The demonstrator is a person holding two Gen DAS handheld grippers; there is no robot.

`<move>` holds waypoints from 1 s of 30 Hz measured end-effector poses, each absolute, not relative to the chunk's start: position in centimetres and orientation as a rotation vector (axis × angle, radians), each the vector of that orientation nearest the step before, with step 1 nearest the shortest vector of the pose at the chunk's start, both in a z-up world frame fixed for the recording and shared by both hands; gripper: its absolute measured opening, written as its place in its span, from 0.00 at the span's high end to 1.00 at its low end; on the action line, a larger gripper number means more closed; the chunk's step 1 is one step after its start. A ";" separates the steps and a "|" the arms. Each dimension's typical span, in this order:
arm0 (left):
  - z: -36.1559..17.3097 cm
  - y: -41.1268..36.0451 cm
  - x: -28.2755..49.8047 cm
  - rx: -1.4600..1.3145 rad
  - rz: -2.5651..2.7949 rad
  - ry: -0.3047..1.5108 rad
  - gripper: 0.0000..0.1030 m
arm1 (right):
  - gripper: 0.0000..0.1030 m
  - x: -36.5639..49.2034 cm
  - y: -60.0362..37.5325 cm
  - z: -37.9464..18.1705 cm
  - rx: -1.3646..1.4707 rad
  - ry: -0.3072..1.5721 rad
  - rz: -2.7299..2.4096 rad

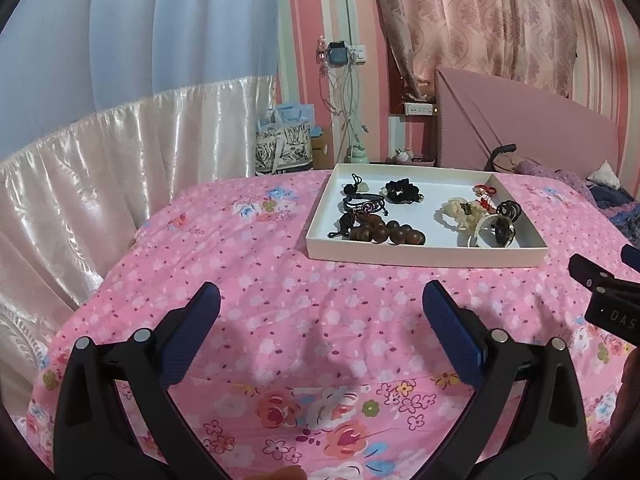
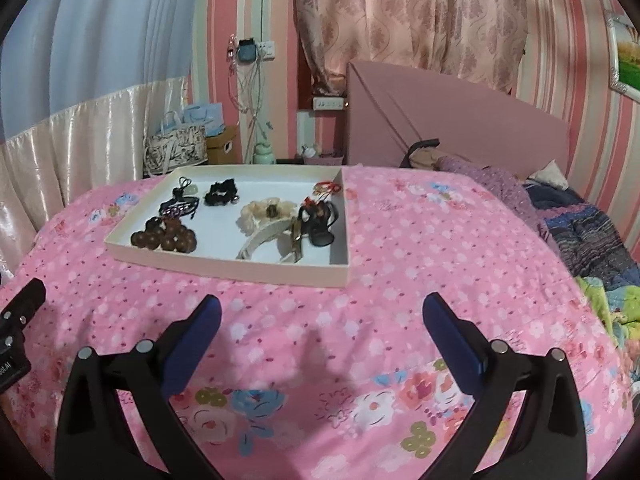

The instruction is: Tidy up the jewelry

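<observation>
A shallow white tray [image 1: 424,257] lies on a pink floral bed cover [image 1: 280,300] and holds jewelry: a brown wooden bead bracelet [image 1: 386,234], a black scrunchie [image 1: 401,191], a dark cord bracelet [image 1: 362,203], a cream flower piece [image 1: 460,212] and a white bangle [image 1: 486,232]. The tray also shows in the right wrist view [image 2: 224,266], with the bead bracelet [image 2: 166,236] at its near left. My left gripper [image 1: 320,304] is open and empty, short of the tray. My right gripper [image 2: 322,316] is open and empty, near the tray's front right corner.
The right gripper's body [image 1: 608,296] shows at the right edge of the left wrist view. Satin curtains [image 1: 100,184] hang on the left. Bags [image 1: 284,144] and a pink headboard [image 1: 520,120] stand behind the bed. Rumpled blankets [image 2: 588,236] lie at the right.
</observation>
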State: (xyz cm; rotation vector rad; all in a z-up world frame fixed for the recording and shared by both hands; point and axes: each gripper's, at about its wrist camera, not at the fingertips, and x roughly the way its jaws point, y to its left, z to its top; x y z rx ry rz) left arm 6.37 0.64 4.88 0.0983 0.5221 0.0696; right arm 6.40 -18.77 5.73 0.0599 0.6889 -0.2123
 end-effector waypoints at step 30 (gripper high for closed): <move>4.2 0.4 6.5 0.098 0.077 0.536 0.03 | 0.02 6.3 -18.4 5.6 0.021 0.670 -0.233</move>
